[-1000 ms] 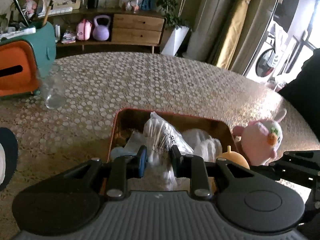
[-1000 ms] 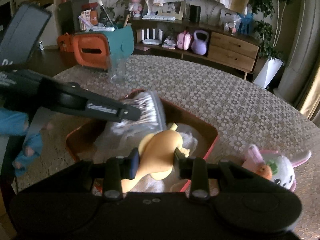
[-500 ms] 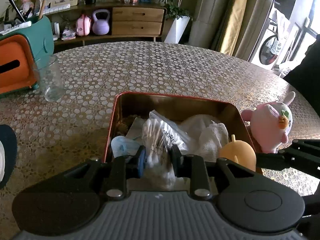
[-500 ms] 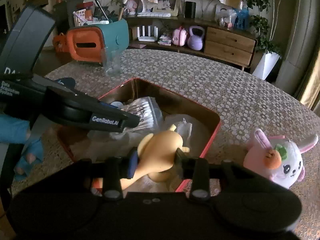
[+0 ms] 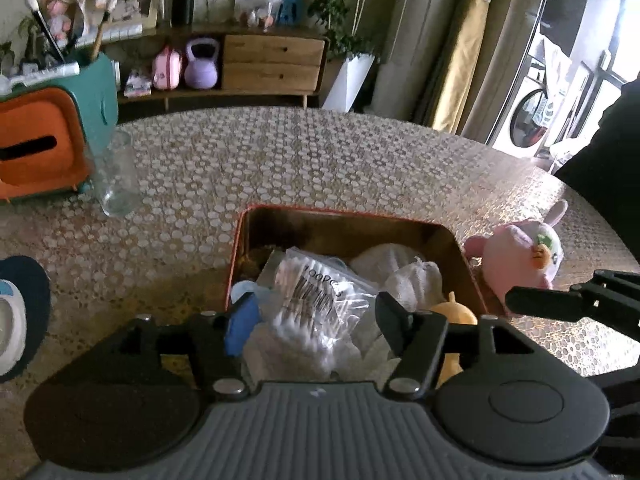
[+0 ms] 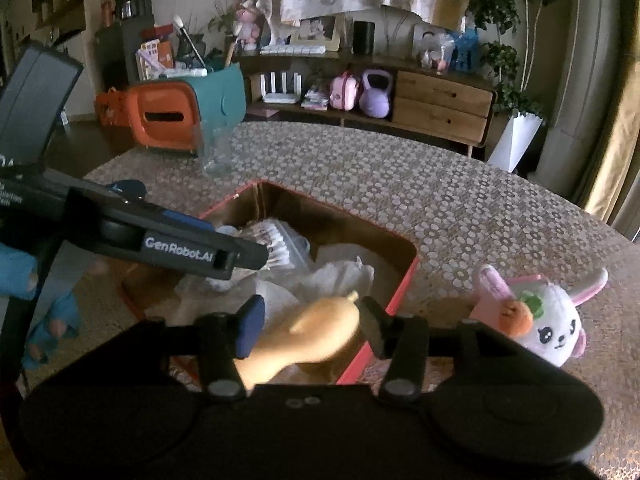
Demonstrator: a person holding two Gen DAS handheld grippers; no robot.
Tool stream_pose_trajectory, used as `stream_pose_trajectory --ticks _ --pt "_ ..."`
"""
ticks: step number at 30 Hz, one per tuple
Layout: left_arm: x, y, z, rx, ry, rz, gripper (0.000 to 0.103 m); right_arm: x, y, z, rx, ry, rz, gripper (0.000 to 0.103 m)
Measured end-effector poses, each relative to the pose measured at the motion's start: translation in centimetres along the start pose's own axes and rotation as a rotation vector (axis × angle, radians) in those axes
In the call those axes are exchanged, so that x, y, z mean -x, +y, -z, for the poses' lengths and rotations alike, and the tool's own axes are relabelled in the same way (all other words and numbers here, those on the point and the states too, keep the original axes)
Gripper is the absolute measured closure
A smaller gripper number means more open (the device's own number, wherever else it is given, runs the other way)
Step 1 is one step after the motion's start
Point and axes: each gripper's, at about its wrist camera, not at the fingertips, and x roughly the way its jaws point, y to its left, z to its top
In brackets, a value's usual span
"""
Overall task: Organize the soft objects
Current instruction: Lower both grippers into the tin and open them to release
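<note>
A red-rimmed tin box (image 5: 400,222) on the patterned table holds white cloths (image 5: 404,268) and a clear bag of cotton swabs (image 5: 316,304). My left gripper (image 5: 316,326) hangs over the box's near side. Its jaws are opening, and the bag lies between them with neither pad pressing on it. In the right wrist view, an orange soft toy (image 6: 312,332) sits tilted and blurred between the fingers of my right gripper (image 6: 312,332), above the near corner of the box (image 6: 404,280). Those jaws are opening too, and the pads stand off the toy. A pink and white rabbit plush (image 6: 552,320) lies on the table right of the box.
An empty glass (image 5: 118,176) and an orange and teal tissue holder (image 5: 44,148) stand at the far left of the table. A dark blue item (image 5: 24,312) lies at the left edge. The left gripper's arm (image 6: 180,246) crosses over the box. A sideboard stands beyond the table.
Both grippers' jaws have spread apart. The left one has let go of the swab bag, which now rests in the box. The orange toy has tipped over and slipped lower between the right fingers.
</note>
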Motion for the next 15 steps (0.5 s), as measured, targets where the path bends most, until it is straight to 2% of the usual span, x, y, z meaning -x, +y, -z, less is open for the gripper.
stream_pose_trajectory --ticks 15 --pt "7.5 -1.2 1.3 -0.038 -0.098 0.013 0.039 6.8 0.0 0.9 -0.067 -0.104 -0.019 0.045"
